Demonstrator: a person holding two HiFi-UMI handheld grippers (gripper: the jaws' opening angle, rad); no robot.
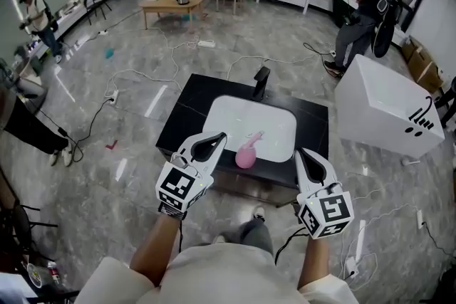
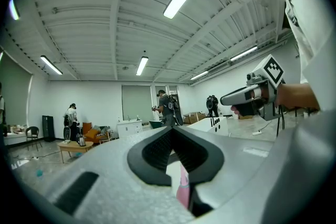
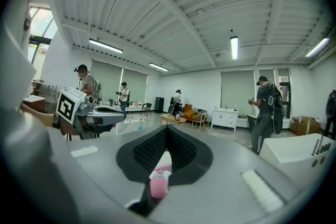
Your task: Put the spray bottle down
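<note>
1. Spray bottle — pink body, paler head. It is found in the white basin set in the black counter, close to the basin's near rim and free of both tools. The set-down is judged already done.
2. Left gripper — jaws pressed together, nothing pinched. It is held level over the counter's near edge. In its own view the bottle is seen through the gap below the closed tips, beyond them and not between the pads.
3. Right gripper — jaws likewise closed tip to tip on nothing. In its own view the bottle is framed in the loop under the tips, some way ahead.
4. Governing relation: the bottle lies ahead of and between the two tools, rightward of the left one and leftward of the right one. The left tips are near it; the right tips are well apart from it. Any regrasp is judged to fall to the left hand, with the jaws spread first.
5. Long axis: it is read as upright in the right gripper view, head uppermost. In the head view the head points away toward the faucet, and upright cannot be told from leaning there.
6. Hidden or unclear: the bottle's base is cut off by the gripper bodies in both gripper views. Whether it touches the basin wall cannot be made out, and the nozzle's direction is too small to read.
</note>
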